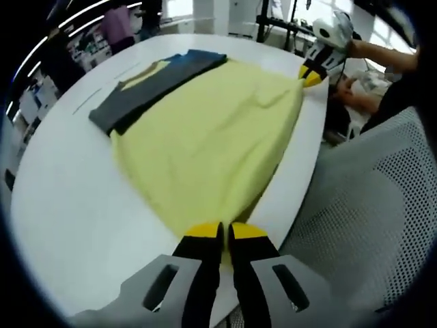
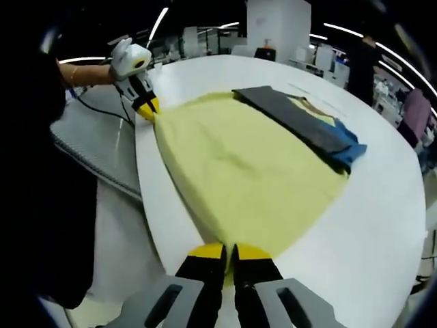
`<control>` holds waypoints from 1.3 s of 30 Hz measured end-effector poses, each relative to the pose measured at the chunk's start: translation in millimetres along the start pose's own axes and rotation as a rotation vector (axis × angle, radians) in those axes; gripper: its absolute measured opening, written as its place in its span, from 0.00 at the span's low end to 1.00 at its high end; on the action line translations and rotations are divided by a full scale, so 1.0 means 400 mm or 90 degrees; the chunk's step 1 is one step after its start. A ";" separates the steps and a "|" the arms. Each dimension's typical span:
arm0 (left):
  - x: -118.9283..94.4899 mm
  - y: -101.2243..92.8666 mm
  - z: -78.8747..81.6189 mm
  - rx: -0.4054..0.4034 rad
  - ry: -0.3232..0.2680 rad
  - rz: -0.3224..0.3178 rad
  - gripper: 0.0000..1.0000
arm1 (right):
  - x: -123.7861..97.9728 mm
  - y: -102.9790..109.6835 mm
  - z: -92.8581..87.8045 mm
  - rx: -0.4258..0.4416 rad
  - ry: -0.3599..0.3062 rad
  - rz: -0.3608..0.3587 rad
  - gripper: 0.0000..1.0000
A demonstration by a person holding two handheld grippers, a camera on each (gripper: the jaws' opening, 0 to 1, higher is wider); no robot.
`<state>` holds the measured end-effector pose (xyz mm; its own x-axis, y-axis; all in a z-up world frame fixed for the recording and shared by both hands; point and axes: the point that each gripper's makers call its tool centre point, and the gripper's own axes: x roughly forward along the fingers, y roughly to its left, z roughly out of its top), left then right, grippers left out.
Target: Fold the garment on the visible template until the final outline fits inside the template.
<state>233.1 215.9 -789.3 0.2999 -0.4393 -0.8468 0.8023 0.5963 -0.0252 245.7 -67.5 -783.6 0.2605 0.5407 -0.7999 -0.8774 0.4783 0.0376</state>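
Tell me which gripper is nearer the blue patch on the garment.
Right. The right gripper pinches the garment corner at the end where the blue patch lies; the left gripper clamps the opposite corner, farther away.

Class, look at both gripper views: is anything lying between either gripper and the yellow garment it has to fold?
Nothing visible does. The left gripper is shut on one corner of the yellow garment at the table's near edge, and the right gripper is shut on the other corner. Dark sleeves lie folded on the far side.

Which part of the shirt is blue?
The small patch at the far end of the yellow garment, peeking from beside the dark grey band. The rest is yellow or grey.
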 end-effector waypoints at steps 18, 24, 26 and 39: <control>-0.069 0.019 0.043 0.038 0.016 0.011 0.01 | -0.054 0.005 0.055 0.022 0.023 0.015 0.00; -0.098 0.022 0.058 0.027 0.011 0.014 0.01 | -0.075 0.010 0.075 0.014 0.029 0.019 0.00; -0.106 0.022 0.061 0.026 0.012 0.013 0.01 | -0.081 0.012 0.082 0.007 0.031 0.019 0.00; -0.163 0.010 0.088 0.015 0.017 0.002 0.01 | -0.134 0.019 0.122 -0.005 0.032 0.013 0.00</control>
<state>235.0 223.4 -715.6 0.2896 -0.4191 -0.8605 0.8130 0.5821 -0.0098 244.7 -59.2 -711.3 0.2215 0.5148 -0.8282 -0.8856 0.4617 0.0502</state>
